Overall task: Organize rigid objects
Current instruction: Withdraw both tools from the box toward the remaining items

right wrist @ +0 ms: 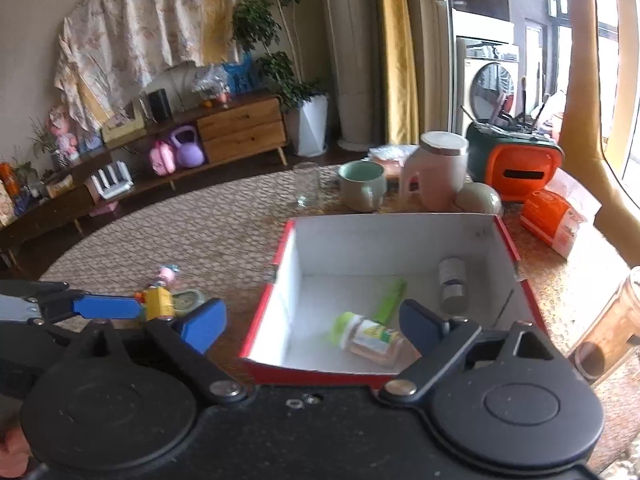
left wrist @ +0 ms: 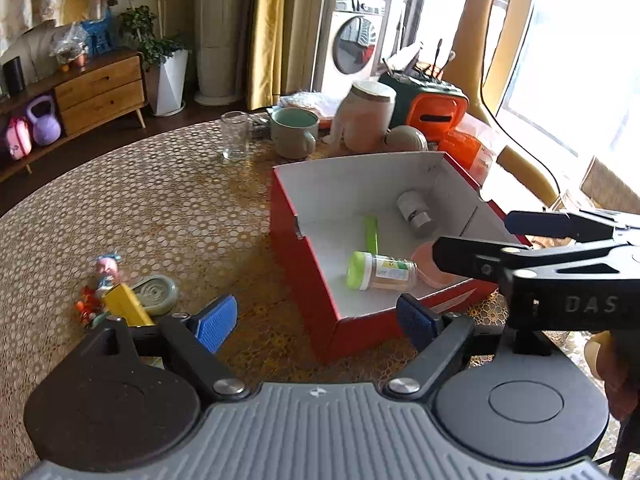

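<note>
A red box [left wrist: 304, 280] with white inside walls stands on the patterned table. In it lie a green-lidded jar [left wrist: 384, 276], a green stick [left wrist: 371, 234], a small white bottle [left wrist: 416, 212] and a pink disc [left wrist: 428, 268]. My left gripper [left wrist: 316, 322] is open and empty, just before the box's near corner. My right gripper [left wrist: 474, 238] reaches in from the right above the box, open and empty. In the right wrist view it [right wrist: 312, 324] hangs over the box [right wrist: 280, 272] and the jar [right wrist: 368, 336]. A yellow block [left wrist: 126, 304], a grey-green disc [left wrist: 158, 292] and a pink figurine [left wrist: 107, 270] lie left of the box.
Behind the box stand a clear glass [left wrist: 236, 136], a green mug [left wrist: 294, 132], a pale jug [left wrist: 366, 116], an orange and green container [left wrist: 432, 104] and an orange packet [left wrist: 464, 148]. A wooden holder [right wrist: 612, 328] sits at the right table edge.
</note>
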Demonstrator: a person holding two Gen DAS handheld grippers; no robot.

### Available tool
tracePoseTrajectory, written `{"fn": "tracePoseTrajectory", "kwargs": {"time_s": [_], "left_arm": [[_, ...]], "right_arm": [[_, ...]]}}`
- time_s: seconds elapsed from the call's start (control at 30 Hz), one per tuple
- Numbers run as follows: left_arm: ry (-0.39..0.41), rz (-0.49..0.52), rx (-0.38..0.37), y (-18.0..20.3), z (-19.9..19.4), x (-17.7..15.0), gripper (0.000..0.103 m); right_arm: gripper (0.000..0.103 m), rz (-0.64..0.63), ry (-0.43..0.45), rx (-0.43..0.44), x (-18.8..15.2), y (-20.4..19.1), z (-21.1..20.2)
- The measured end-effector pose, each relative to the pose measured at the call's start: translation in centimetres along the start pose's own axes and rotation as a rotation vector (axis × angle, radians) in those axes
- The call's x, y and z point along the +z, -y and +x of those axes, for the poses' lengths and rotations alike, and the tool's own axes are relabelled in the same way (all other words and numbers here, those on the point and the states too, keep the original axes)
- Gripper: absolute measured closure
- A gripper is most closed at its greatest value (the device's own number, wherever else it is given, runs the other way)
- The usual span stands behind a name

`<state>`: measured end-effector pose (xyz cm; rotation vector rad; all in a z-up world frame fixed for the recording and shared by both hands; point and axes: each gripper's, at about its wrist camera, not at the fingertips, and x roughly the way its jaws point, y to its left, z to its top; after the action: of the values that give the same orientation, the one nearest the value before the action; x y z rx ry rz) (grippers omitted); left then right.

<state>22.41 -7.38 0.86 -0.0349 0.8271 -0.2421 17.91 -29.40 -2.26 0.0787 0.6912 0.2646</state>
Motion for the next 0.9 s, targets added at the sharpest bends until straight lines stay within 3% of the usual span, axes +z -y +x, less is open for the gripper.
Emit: {"fn": "tracePoseTrajectory", "kwargs": {"time_s": [0.23,0.63,0.77,0.9], "left_arm": [[0.042,-0.021,0.033,-2.3,-2.3,-1.8,0.016],[0.122,-0.091,0.092,-7.8,-5.7,-4.6,0.014],[0.138,-0.104,0.095,-9.7,-6.1,-5.6,0.0],[0.147,-0.111,0.117,-11.2,-5.9,-6.7,0.0]], "right_arm": [[0.001,0.012,0.045,0.063,-1.5,-1.5,-1.1],[0.0,-0.075,0.068,0.136,-4.4,-5.6,-1.3],[0.0,-0.119,0.06,0.158,-4.9,-7.0,-0.5],[0.0,-0.147,0.048,0.177,-5.4,-8.3,0.3]]}}
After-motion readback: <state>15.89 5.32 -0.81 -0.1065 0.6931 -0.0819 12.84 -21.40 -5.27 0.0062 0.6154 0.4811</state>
